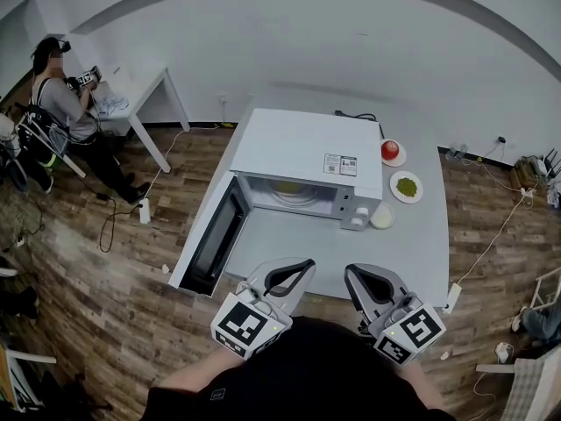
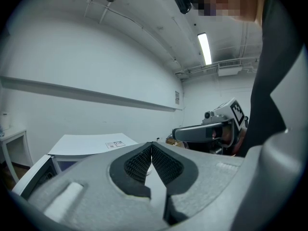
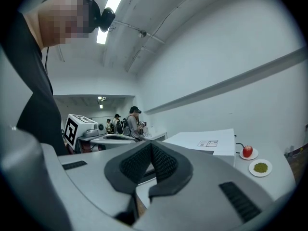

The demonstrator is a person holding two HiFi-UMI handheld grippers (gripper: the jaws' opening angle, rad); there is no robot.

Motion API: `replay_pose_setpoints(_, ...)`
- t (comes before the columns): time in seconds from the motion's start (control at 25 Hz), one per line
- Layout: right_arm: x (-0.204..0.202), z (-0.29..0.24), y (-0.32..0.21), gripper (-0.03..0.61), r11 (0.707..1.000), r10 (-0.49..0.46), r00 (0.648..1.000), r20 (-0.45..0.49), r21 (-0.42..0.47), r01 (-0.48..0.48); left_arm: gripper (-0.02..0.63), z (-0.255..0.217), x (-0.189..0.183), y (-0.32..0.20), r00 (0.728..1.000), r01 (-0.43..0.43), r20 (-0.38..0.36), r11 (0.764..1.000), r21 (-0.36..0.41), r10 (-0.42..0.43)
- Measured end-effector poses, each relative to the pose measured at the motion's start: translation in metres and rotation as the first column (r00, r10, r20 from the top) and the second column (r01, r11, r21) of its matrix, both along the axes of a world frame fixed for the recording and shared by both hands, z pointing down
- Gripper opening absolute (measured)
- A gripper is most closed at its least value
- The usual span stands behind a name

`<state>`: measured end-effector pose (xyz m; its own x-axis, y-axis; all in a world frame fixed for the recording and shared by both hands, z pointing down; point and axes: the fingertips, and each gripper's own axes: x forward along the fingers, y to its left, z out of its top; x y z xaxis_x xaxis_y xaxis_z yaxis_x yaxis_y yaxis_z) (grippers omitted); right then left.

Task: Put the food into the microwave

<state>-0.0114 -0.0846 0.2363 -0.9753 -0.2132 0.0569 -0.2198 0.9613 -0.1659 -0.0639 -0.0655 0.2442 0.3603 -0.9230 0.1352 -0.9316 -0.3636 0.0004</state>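
Note:
A white microwave [image 1: 307, 144] stands on the grey table [image 1: 412, 244] with its door [image 1: 210, 235] swung open to the left. A plate with something yellowish [image 1: 289, 189] lies inside it. To its right sit a red fruit on a small plate [image 1: 390, 150], a plate of green food [image 1: 406, 186] and a white bowl [image 1: 382, 217]. My left gripper [image 1: 305, 266] and right gripper [image 1: 352, 272] hover side by side at the table's near edge, both shut and holding nothing. The pads meet in the left gripper view [image 2: 152, 144] and in the right gripper view [image 3: 151, 143], where the fruit [image 3: 247, 151] and the green food [image 3: 260, 167] also show.
A person sits at a white desk [image 1: 145, 82] at the back left. Cables trail over the wooden floor [image 1: 114, 217], and a power strip [image 1: 453, 297] lies right of the table. The open door juts out over the floor on the left.

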Motion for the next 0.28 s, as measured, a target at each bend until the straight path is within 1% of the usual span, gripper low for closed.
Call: replay_pose_setpoints(0.28, 0.0040, 0.0043, -0.0017, 0.012, 1.000, 0.000, 1.000, -0.007, -0.009, 0.000, 0.008, 0.0042, 0.0057, -0.0031, 1.000, -0.005, -0.010, 1.000, -0.007, 0.005)
